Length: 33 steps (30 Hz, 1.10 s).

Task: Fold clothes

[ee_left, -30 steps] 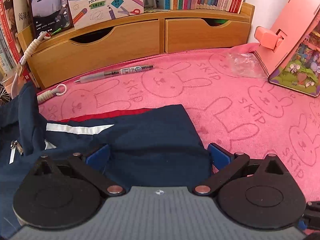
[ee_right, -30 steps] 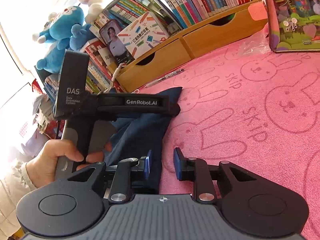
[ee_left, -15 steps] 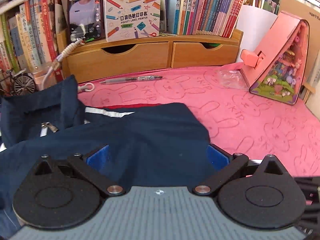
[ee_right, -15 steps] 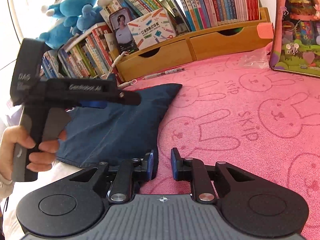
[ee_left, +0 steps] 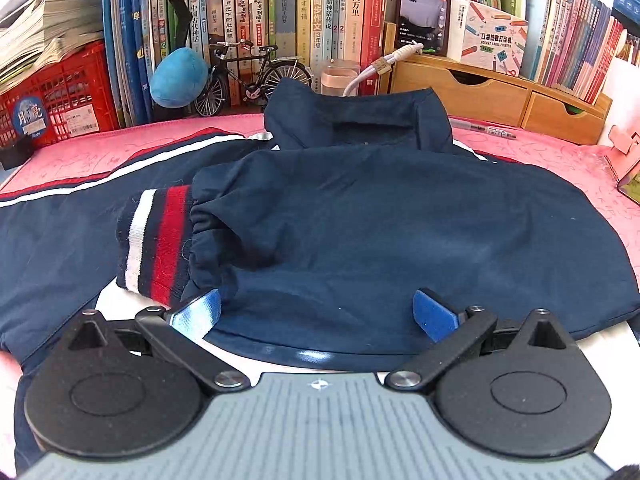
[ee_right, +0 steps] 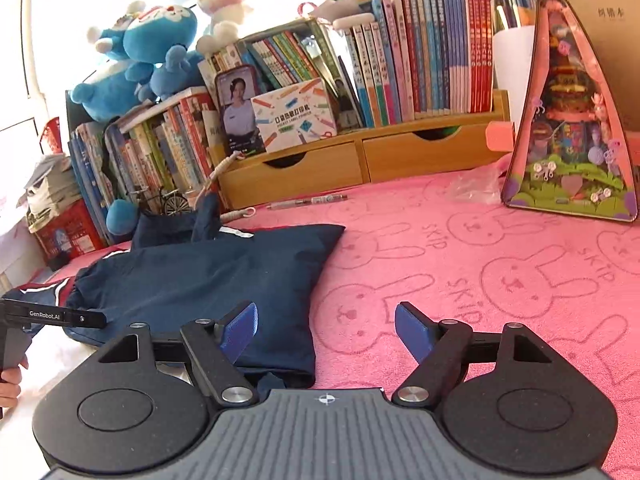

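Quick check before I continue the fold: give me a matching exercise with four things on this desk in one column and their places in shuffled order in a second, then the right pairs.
Things:
1. sleeve cuff
2. pen
3. model bicycle
4. pink display house

Places:
A. standing against the row of books, behind the jacket collar
B. upright on the pink mat at the far right
C. lying on the mat in front of the wooden drawers
D. folded across the body of the navy jacket

Pairs: 1-D, 2-C, 3-A, 4-B
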Available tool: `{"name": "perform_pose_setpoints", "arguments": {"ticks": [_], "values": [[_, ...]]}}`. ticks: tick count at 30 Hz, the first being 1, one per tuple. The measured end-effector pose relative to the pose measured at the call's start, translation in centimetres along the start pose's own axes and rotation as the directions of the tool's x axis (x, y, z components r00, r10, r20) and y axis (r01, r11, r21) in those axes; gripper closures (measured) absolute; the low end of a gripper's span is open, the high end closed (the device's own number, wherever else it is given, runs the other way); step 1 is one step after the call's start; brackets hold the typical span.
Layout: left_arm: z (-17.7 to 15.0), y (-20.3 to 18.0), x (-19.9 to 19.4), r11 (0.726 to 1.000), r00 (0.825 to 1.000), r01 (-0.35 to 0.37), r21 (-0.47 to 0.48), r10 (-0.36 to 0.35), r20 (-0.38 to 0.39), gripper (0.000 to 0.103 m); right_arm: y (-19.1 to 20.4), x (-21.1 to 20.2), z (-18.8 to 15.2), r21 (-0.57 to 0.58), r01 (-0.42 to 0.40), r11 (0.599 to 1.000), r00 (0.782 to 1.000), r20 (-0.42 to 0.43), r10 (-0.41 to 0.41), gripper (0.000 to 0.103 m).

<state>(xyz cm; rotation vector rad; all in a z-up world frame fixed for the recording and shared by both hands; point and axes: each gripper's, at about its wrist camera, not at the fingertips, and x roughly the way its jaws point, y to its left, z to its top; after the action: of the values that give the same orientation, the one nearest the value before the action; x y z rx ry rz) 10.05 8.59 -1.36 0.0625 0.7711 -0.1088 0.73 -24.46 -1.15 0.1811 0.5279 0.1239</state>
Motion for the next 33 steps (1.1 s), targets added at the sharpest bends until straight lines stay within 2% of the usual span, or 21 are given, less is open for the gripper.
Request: {"name": "perform_pose_setpoints", "arguments": {"ticks": [2,6,9,11,14,15,19,25,27,29,33], "values": [[0.2,-2.1,-0.2,0.997,0.999,0.027,0.073,-0.029,0.026,0.0,1.6,0.0,0.3,-0.064,0.027,0.998,1.0,-0.006,-0.027,0.043],[1.8,-7.6,0.3,0.978,0.989,0.138,0.154,-0.145,0.033,0.0,3.6,1.4,-0.8,-0.147,0.046,0.988,0.996,-0.075,-0.058,0.045],[3.5,-12.0,1.5,0.959,0.977,0.206,0.193,-0.214,0.017,0.0,3.4,3.1,-2.5,-0.146,0.113,0.983,0.982,-0.131,-0.132,0.045],[4.4,-14.9,3.1,0.951,0.977,0.212,0.227,-0.215,-0.01,0.0,3.1,3.1,-2.8,-0.134,0.121,0.984,0.982,-0.128,-0.138,0.043],[5.3,-18.7,6.7,0.946,0.982,0.189,0.265,-0.175,-0.073,0.0,3.1,3.2,-2.9,-0.138,0.125,0.983,0.982,-0.127,-0.143,0.041],[5.7,-19.3,7.7,0.95,0.982,0.184,0.253,-0.17,-0.079,0.0,3.0,3.2,-2.9,-0.135,0.126,0.983,0.981,-0.128,-0.144,0.04],[7.5,-20.1,10.6,0.972,0.985,0.165,0.167,-0.153,-0.085,0.0,2.7,3.1,-2.8,-0.125,0.122,0.985,0.982,-0.13,-0.138,0.039],[9.6,-21.7,13.1,0.979,0.991,0.125,0.16,-0.114,-0.072,0.0,2.6,3.1,-2.6,-0.118,0.117,0.986,0.982,-0.135,-0.133,0.034],[10.2,-21.4,13.6,0.982,0.989,0.125,0.138,-0.113,-0.093,0.0,2.7,3.2,-2.6,-0.122,0.116,0.986,0.982,-0.138,-0.132,0.032],[10.3,-20.9,13.5,0.986,0.988,0.127,0.112,-0.116,-0.104,0.0,2.7,3.2,-2.6,-0.123,0.115,0.986,0.981,-0.139,-0.131,0.029],[8.3,-17.4,10.1,0.98,0.988,0.152,0.13,-0.146,-0.06,0.0,2.6,3.3,-2.6,-0.118,0.119,0.986,0.98,-0.146,-0.136,0.021]]}}
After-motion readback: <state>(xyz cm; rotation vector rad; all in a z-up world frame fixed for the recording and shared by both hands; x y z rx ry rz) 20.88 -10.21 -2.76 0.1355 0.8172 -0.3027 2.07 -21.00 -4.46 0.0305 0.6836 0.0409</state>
